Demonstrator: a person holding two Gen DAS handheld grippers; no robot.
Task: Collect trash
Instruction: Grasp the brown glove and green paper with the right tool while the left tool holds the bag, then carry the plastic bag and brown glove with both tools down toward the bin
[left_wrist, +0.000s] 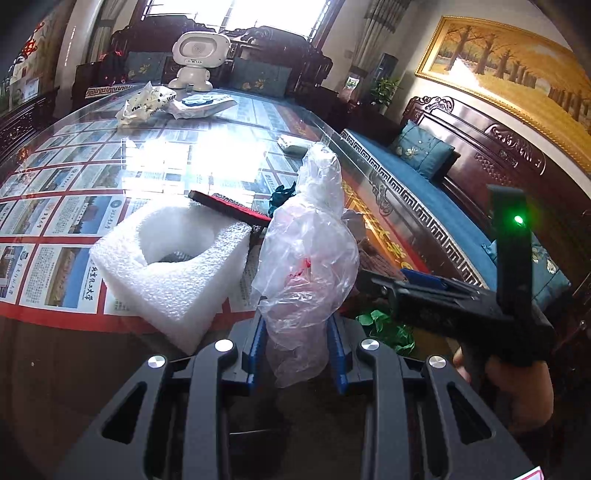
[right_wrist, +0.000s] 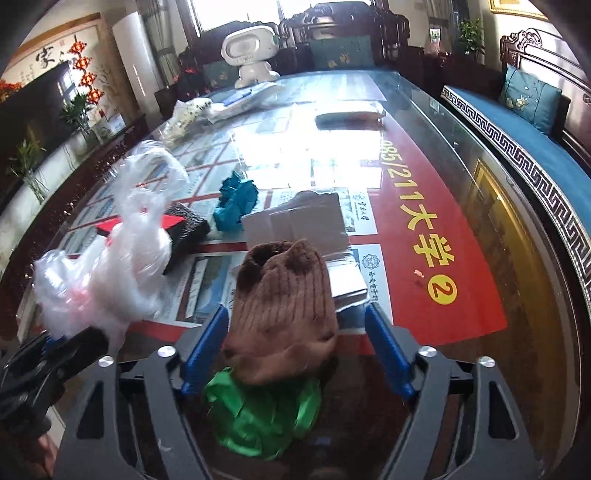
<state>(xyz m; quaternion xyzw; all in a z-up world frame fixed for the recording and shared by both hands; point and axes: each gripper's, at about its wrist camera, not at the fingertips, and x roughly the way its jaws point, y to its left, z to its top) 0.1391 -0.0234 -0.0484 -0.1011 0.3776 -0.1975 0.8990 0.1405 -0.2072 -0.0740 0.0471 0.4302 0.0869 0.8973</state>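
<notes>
L gripper (left_wrist: 297, 354) pinches clear crinkled plastic bag (left_wrist: 308, 251), lifted off glass table (right_wrist: 461, 192). R gripper (right_wrist: 295, 350) half-open round brown ribbed knit cloth (right_wrist: 284, 310), pads not touching. Risks: bag slips from thin pinch; R closing snags green crumpled paper (right_wrist: 258, 417) beneath too.
</notes>
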